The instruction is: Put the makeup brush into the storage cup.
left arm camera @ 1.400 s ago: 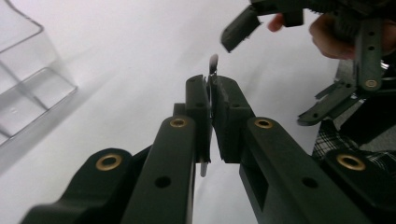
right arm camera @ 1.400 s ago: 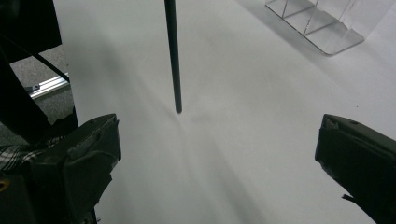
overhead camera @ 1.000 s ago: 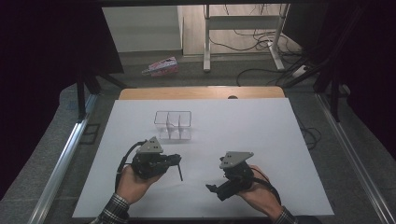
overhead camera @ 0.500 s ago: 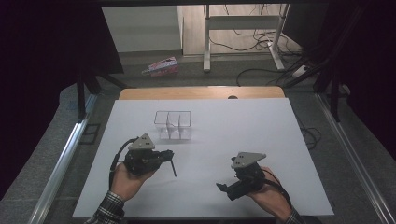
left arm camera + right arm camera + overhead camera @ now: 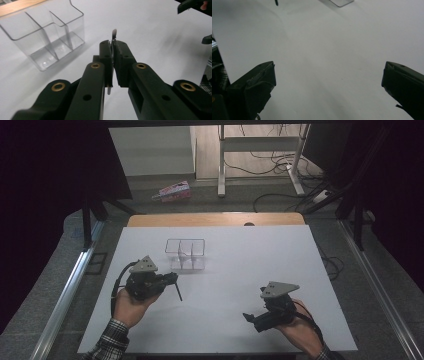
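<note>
High view: left hand-held gripper point(image 5: 171, 279) sits left of centre on the white table point(image 5: 250, 265), held by the person's left hand point(image 5: 131, 304) coming in from the bottom edge, plaid cuff showing. Its jaws are clamped on a thin dark pen point(image 5: 177, 291), which sticks out down-right from the jaw tips, tip just above the table. Clear organizer point(image 5: 185, 254) stands just above and right of that gripper in the frame, near but apart; it has three compartments, contents not visible.

Right hand-held gripper point(image 5: 250, 318) is at lower right of the frame, held by the right hand point(image 5: 300, 332), well apart from the left one and from the organizer, jaws spread with nothing between them, pointing left.

Left gripper view: jaws pressed together at frame centre on the pen point(image 5: 114, 35); one end pokes up past the tips, a pale end shows below the pads. Organizer point(image 5: 47, 37) in the upper left, upright on the table, dividers visible. Part of the other gripper sits in the upper right corner.

Right gripper view: two jaws far apart at lower left and lower right, bare table point(image 5: 324, 62) between. Organizer corner point(image 5: 341, 2) at the top edge, pen tip point(image 5: 276, 2) at upper left.
</note>
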Tool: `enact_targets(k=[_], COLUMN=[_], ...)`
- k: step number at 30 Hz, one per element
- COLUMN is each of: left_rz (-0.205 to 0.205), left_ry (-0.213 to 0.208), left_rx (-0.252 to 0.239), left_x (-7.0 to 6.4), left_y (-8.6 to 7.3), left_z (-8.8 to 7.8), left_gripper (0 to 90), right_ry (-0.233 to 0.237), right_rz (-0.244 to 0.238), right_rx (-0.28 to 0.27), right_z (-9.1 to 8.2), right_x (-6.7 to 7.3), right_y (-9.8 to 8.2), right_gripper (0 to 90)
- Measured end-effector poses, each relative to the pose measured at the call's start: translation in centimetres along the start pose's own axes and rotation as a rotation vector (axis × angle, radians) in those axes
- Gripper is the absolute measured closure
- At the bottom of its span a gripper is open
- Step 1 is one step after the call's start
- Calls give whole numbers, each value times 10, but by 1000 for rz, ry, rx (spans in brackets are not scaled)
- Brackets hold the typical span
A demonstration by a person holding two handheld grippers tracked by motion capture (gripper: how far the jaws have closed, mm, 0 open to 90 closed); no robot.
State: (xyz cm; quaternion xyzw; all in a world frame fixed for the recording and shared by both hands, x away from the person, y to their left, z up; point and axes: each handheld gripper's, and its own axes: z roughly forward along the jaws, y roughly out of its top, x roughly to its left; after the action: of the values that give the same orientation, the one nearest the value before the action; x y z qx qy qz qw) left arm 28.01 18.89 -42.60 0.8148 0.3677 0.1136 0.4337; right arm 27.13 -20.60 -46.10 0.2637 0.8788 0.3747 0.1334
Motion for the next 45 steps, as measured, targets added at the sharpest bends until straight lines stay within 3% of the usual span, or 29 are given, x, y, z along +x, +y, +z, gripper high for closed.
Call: enact_targets(k=[10, 25, 33, 45], left_rz=[-13, -25, -49, -50], left_ry=[30, 61, 84, 139], left_rx=[0, -18, -51, -101], left_x=[13, 27, 36, 46], left_y=[3, 13, 18, 36], left_z=[-1, -7, -13, -24], left_gripper=[854, 854, 854, 854], right_ry=[-65, -101, -112, -142], right_rz=[49, 148, 154, 164], right_rx=[18, 42, 59, 77], right_z=[-12, -25, -30, -35], right_x=[-16, -30, -33, -36], right_y=[-19, -44, -52, -62], right_gripper=[4, 0, 0, 0])
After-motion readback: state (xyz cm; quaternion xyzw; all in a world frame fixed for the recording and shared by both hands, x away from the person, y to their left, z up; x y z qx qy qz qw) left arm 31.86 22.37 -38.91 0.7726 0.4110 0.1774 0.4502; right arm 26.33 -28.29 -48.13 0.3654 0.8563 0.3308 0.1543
